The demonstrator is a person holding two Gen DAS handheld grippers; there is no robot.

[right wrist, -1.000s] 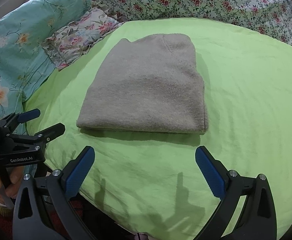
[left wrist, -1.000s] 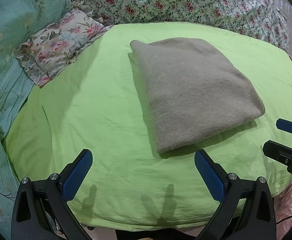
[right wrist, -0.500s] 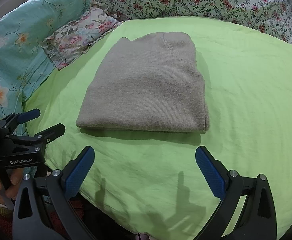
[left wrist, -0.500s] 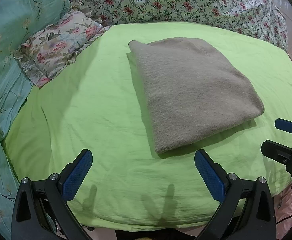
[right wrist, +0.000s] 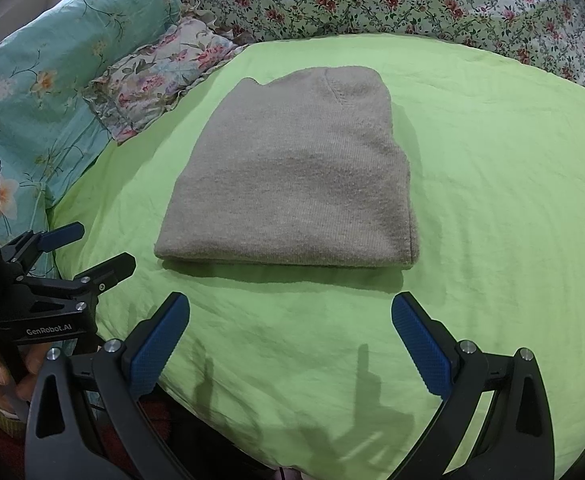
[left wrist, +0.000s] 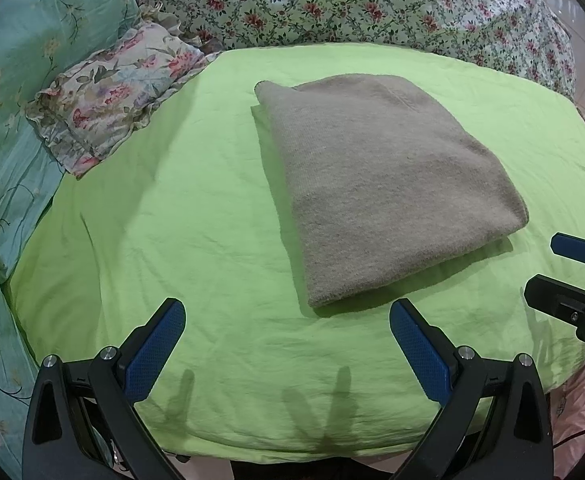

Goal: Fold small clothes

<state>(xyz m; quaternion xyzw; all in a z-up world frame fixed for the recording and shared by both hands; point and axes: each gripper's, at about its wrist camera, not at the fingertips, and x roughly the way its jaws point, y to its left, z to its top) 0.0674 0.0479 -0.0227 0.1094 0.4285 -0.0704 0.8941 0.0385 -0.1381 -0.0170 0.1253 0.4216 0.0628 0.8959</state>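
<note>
A grey-brown knit garment (left wrist: 376,176) lies folded into a flat rectangle on the light green sheet (left wrist: 172,220); it also shows in the right wrist view (right wrist: 296,184). My left gripper (left wrist: 286,312) is open and empty, just short of the garment's near corner. My right gripper (right wrist: 290,306) is open and empty, just in front of the garment's near folded edge. Each gripper shows at the side of the other's view: the right one (left wrist: 560,268) and the left one (right wrist: 92,248), both open and clear of the garment.
A floral ruffled pillow (left wrist: 112,92) lies at the back left of the sheet. A teal floral quilt (left wrist: 8,100) runs along the left. A floral rose-print cover (left wrist: 352,4) lies behind. The sheet's front edge (left wrist: 292,444) drops off near the grippers.
Nearly nothing has changed. Both views have shifted very slightly; the garment lies as before and both grippers stay open.
</note>
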